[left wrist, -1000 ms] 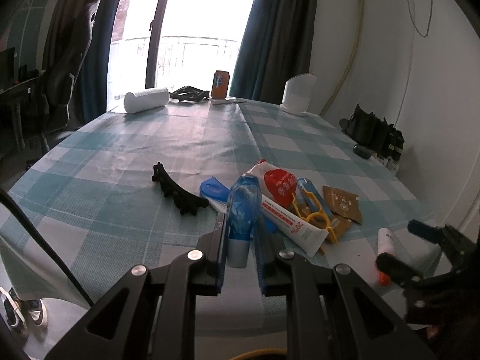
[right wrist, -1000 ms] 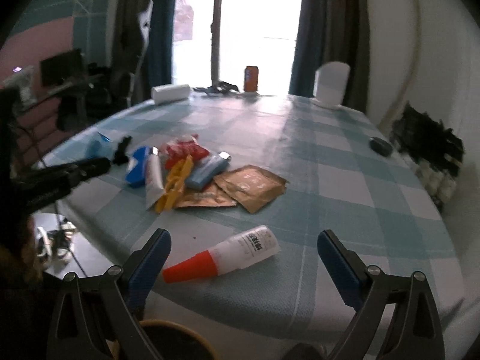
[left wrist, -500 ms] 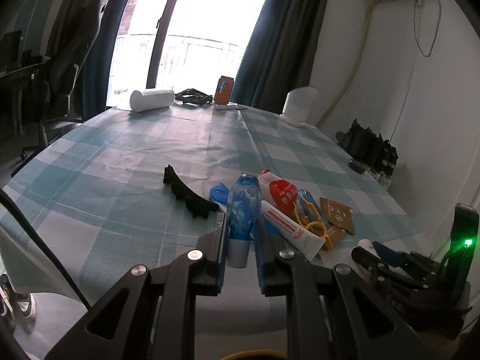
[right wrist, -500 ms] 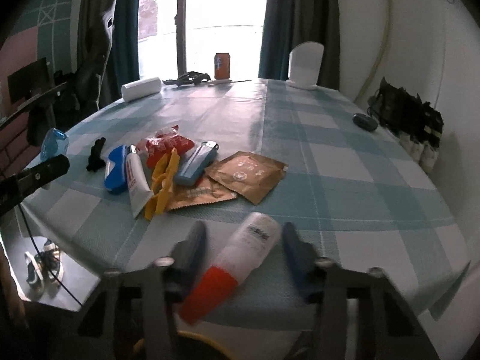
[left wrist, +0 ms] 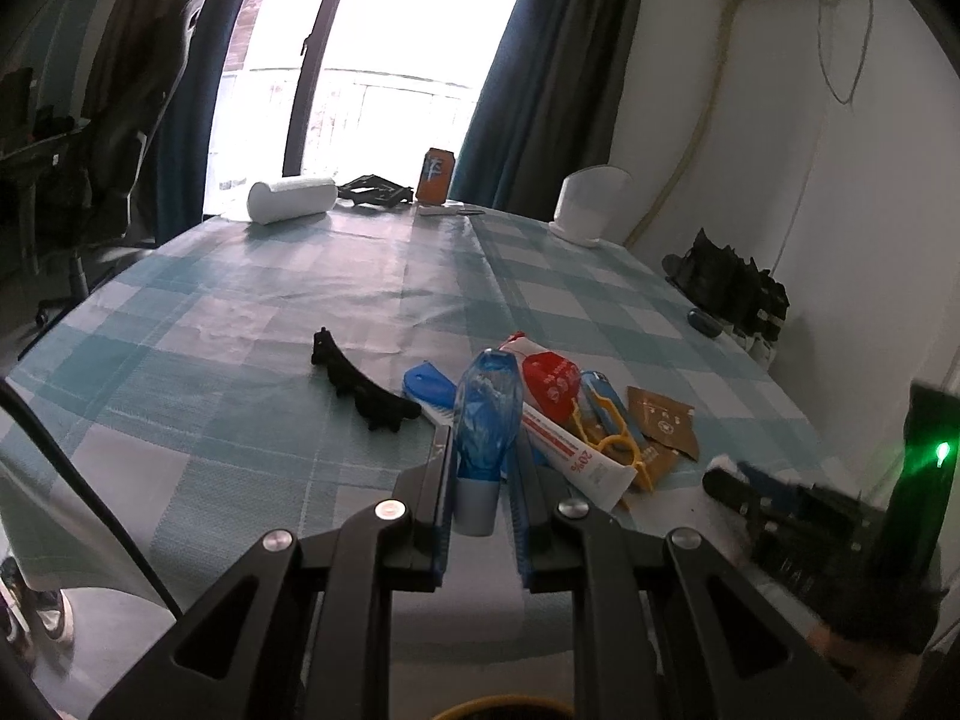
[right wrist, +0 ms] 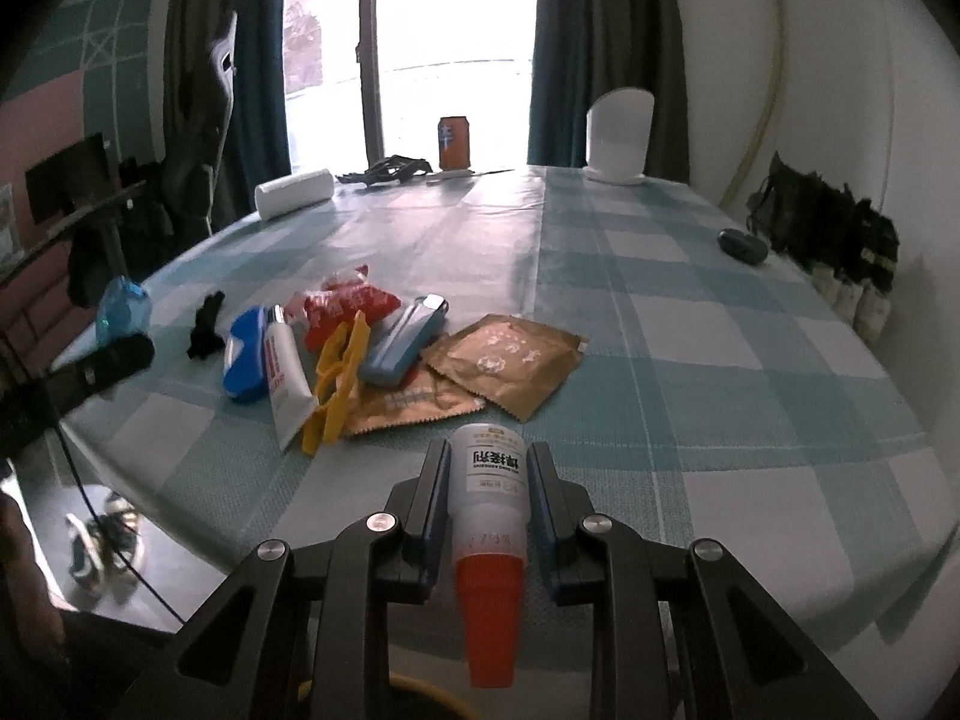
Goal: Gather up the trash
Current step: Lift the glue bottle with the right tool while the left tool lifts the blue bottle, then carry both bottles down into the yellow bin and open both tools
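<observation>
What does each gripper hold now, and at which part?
Left gripper: crumpled blue plastic bottle, near its pale cap. Right gripper: white glue bottle with orange nozzle, at its body.

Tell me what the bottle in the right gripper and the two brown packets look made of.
White bottle: looks like matte, slightly translucent plastic with a printed label and a glossy orange-red cone cap; the right gripper has just closed on it. Brown packets: probably foil-lined or plastic film; crinkled, faintly shiny, with serrated sealed edges.
</observation>
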A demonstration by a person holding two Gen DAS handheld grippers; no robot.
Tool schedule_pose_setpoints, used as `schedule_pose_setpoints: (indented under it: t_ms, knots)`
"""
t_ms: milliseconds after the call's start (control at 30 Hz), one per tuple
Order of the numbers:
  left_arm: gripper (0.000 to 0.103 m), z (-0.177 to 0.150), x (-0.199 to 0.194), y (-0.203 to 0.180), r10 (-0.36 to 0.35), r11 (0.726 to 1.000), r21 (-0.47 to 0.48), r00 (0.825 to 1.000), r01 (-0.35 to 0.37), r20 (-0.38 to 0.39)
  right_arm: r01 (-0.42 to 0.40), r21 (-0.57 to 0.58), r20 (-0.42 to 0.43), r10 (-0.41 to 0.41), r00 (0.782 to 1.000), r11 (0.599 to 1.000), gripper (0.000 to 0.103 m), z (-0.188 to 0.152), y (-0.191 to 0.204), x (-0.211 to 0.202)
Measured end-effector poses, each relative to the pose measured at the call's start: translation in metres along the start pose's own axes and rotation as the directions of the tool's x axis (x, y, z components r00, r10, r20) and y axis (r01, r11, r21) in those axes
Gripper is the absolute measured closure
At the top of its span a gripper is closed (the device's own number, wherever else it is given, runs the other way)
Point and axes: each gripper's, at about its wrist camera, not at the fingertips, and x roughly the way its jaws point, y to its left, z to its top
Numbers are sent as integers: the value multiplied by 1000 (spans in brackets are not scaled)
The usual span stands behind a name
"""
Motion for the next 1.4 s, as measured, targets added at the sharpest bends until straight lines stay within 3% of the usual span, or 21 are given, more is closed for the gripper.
schedule_pose_setpoints:
  t_ms: [200, 433, 867, 1000, 1233, 1400]
  knots:
    - [91, 3, -22, -12, 14, 999, 52, 1000, -15, 26, -30, -15, 43, 31, 999, 999, 79, 14, 4, -22]
    - [91, -12, -48, -18, 33, 996, 81, 999, -34, 14, -95, -40, 70, 98, 993, 995, 79, 7, 22, -54]
    - [91, -66, -66, -36, 4, 992, 129, 998, 4, -68, -221, -89, 15, 224, 975, 971, 79, -55, 46, -108]
    - [91, -83, -60, -36, -50, 994, 93, 994, 59, -95, -256, -69, -33, 254, 967, 964, 79, -79, 47, -103]
    - [91, -117, -19, -43, -45, 994, 87, 978, 64, -205, -276, -19, -140, 271, 952, 961, 79, -114, 43, -66]
    - [91, -132, 11, -35, -37, 997, 56, 963, 54, -266, -269, 10, -197, 265, 944, 963, 86, -132, 40, -41]
